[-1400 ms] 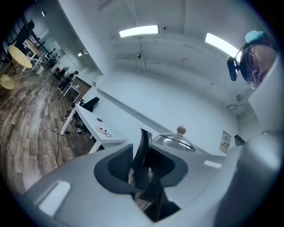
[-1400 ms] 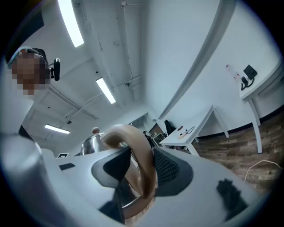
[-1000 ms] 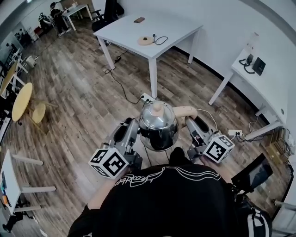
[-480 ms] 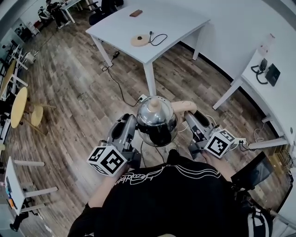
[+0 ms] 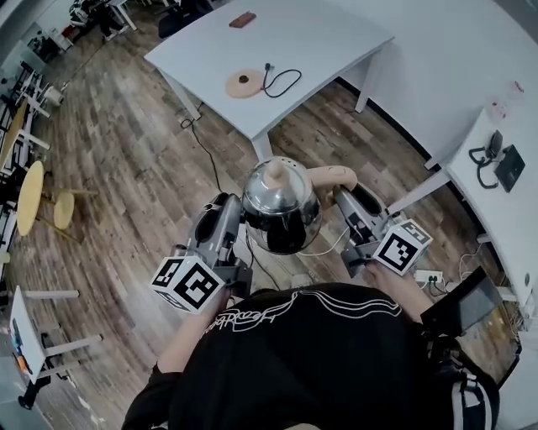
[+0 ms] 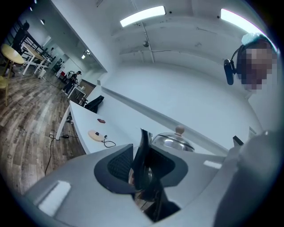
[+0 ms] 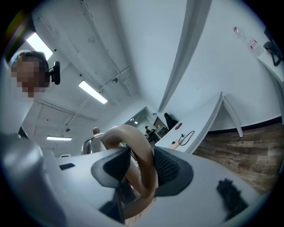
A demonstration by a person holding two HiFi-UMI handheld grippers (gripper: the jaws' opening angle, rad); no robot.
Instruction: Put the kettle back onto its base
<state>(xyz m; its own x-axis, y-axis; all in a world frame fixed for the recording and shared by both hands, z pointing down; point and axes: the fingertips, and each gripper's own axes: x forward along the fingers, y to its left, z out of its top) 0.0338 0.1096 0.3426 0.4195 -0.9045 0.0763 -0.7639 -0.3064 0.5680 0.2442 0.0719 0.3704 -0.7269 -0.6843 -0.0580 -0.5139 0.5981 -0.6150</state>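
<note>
A shiny steel kettle (image 5: 280,206) with a wooden lid knob hangs in the air between my two grippers, above the wood floor. My left gripper (image 5: 238,210) is shut on its dark spout (image 6: 144,155). On the other side, the right gripper (image 5: 343,195) is shut on the curved tan handle (image 7: 142,155). The round tan base (image 5: 242,81), with its black cord, lies on the white table (image 5: 336,42) ahead. From the left gripper view the base (image 6: 94,135) shows beyond the jaws, with the kettle lid (image 6: 174,141) to their right.
A small brown object (image 5: 242,19) lies at the table's far side. A second white desk (image 5: 504,126) with a black phone stands at the right. Cables and a power strip (image 5: 429,275) lie on the floor. A round yellow table (image 5: 29,197) is far left.
The kettle and both grippers have moved toward the white table, which now sits lower and closer in the head view. Both grips have held.
</note>
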